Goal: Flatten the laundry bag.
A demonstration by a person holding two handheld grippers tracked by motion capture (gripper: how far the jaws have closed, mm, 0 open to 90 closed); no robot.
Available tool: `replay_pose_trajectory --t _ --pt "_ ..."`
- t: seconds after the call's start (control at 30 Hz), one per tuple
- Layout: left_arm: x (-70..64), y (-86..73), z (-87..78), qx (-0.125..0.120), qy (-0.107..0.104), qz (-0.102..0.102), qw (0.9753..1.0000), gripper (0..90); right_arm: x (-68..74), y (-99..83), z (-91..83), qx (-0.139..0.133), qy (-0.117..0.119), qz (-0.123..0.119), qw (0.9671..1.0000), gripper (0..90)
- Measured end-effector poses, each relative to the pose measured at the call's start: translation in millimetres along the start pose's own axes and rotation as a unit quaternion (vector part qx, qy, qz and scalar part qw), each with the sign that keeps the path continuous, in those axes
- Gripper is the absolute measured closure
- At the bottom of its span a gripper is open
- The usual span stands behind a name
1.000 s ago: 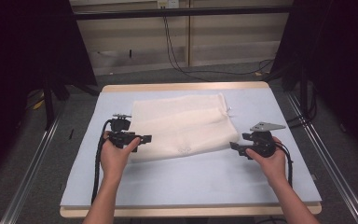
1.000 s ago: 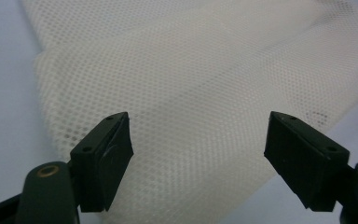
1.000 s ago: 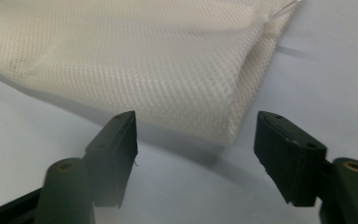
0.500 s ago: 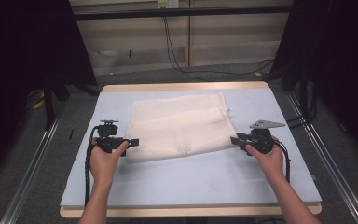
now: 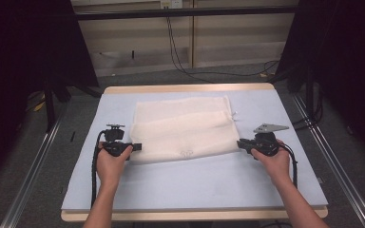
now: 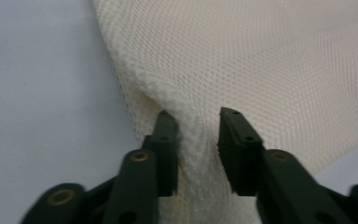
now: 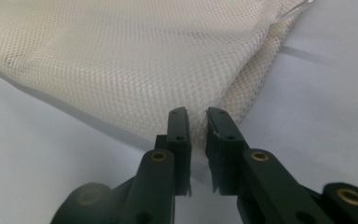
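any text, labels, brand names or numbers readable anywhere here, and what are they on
None can be read.
The mesh cloth carries a small pale mark near its front edge in the high view, too small and faint to tell whether it is lettering.
The left gripper, the right gripper and the table show no print or labels.

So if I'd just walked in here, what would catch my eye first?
Probably the cream mesh cloth, folded in the middle of the pale blue table. Next, the two black hand-held tools at its near corners: the left gripper with a bunched fold between its jaws, and the right gripper pinching the cloth's opposite corner.
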State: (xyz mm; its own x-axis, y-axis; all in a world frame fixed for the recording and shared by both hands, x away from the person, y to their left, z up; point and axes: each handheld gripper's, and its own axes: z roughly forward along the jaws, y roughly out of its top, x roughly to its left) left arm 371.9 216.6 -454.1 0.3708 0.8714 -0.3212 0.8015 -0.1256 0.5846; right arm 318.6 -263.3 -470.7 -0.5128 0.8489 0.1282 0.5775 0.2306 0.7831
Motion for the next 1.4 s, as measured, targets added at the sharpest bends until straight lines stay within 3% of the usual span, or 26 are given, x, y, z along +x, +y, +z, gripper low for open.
replay_pose_trajectory --t 0.07,0.13,0.2,0.23,0.3,0.33,0.43,0.57,0.63,0.77,0.83,0.9,1.0,1.07,1.23,1.4 --pt "0.1 3.2 1.8 0.004 -0.003 -0.01 0.9999 78.8 -1.6 0.5 0.9 -0.004 0.0 0.007 1.0 84.5" --pt "1.4 7.1 4.2 0.008 0.002 0.001 1.0 78.9 -3.0 1.6 2.2 -0.002 -0.002 0.004 1.0 85.8" --pt "2.9 10.0 5.9 0.007 -0.001 -0.008 0.9999 78.7 -4.2 2.7 3.5 -0.002 -0.005 0.004 1.0 86.3" --pt "3.6 11.1 6.1 0.012 0.001 -0.015 0.9998 76.8 -4.2 3.1 4.2 -0.002 -0.004 0.005 1.0 86.5" --pt "5.6 14.5 5.1 0.002 0.016 -0.008 0.9998 59.2 -3.9 3.4 4.7 -0.001 -0.005 0.0 1.0 86.5" --pt "6.0 16.5 4.9 -0.003 0.017 -0.015 0.9997 52.6 -3.9 3.4 4.6 -0.002 -0.005 0.0 1.0 86.5" --pt "9.4 23.7 6.2 -0.021 0.014 -0.029 0.9993 45.8 -4.3 3.4 4.5 -0.002 -0.003 0.0 1.0 86.5" --pt "16.3 32.7 12.3 -0.023 0.01 -0.034 0.9991 42.6 -5.6 3.2 5.5 0.002 0.0 0.0 1.0 86.4" --pt "20.5 34.9 15.8 -0.019 0.002 -0.052 0.9984 42.5 -5.8 3.3 5.9 0.002 0.0 0.001 1.0 86.3" --pt "27.7 37.7 19.3 -0.034 -0.001 -0.05 0.9981 47.3 -5.7 3.4 6.2 0.002 0.001 0.004 1.0 86.3" --pt "27.8 38.2 19.6 -0.035 -0.004 -0.054 0.9979 55.0 -5.7 3.4 6.6 0.001 0.001 0.006 1.0 86.2" --pt "26.6 37.5 17.2 -0.033 -0.016 -0.06 0.9975 69.0 -5.7 3.2 6.8 0.002 0.001 0.004 1.0 86.0" --pt "17.6 37.5 8.7 -0.036 -0.014 -0.032 0.9987 77.8 -4.9 3.0 6.7 0.002 -0.001 0.003 1.0 85.8" --pt "9.9 36.9 2.5 -0.049 -0.027 -0.025 0.9981 80.8 -4.5 3.0 6.6 0.002 -0.002 0.003 1.0 85.7" --pt "-6.2 34.3 -11.0 -0.053 -0.041 0.014 0.9977 82.4 -1.1 3.3 6.7 0.002 -0.009 0.003 1.0 84.8" --pt "-22.1 27.9 -16.5 -0.058 -0.065 0.037 0.9955 83.1 0.2 3.6 6.5 0.002 -0.013 0.001 0.9999 84.4"
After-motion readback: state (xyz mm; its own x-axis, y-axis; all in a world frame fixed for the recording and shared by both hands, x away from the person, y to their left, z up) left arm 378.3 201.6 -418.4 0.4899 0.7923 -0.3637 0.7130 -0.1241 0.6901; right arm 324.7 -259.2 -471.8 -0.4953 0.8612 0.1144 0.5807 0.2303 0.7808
